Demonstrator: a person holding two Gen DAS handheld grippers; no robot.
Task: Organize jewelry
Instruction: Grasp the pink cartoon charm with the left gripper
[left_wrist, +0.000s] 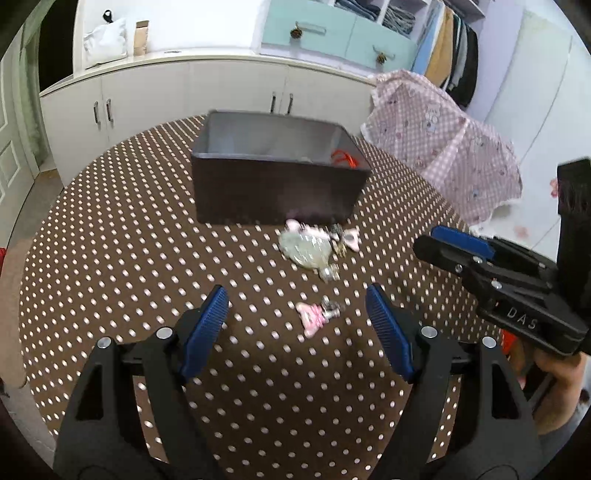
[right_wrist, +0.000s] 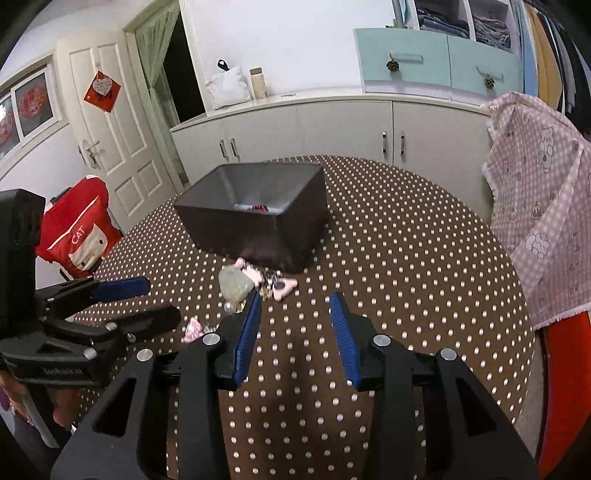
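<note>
At frame centre, the dark box (left_wrist: 280, 184) holds an orange-red item (left_wrist: 343, 158); both the left hand-held gripper (left_wrist: 297, 317) and the right hand-held gripper (right_wrist: 295, 325) gape wide, empty.

My jaws carry blue ribbed pads (left_wrist: 207, 328) on black frames. The tabletop (left_wrist: 110, 258) is brown with white polka dots, the box (left_wrist: 277, 192) dark outside and grey inside. A pink hair clip (left_wrist: 314, 317) lies near; the draped cloth (right_wrist: 543, 206) is pink-checked.

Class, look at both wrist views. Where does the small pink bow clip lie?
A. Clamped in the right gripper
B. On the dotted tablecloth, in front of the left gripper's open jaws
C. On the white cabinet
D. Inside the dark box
B: the pink bow clip lies on the dotted tablecloth, ahead of the open left gripper and outside the dark box.
</note>
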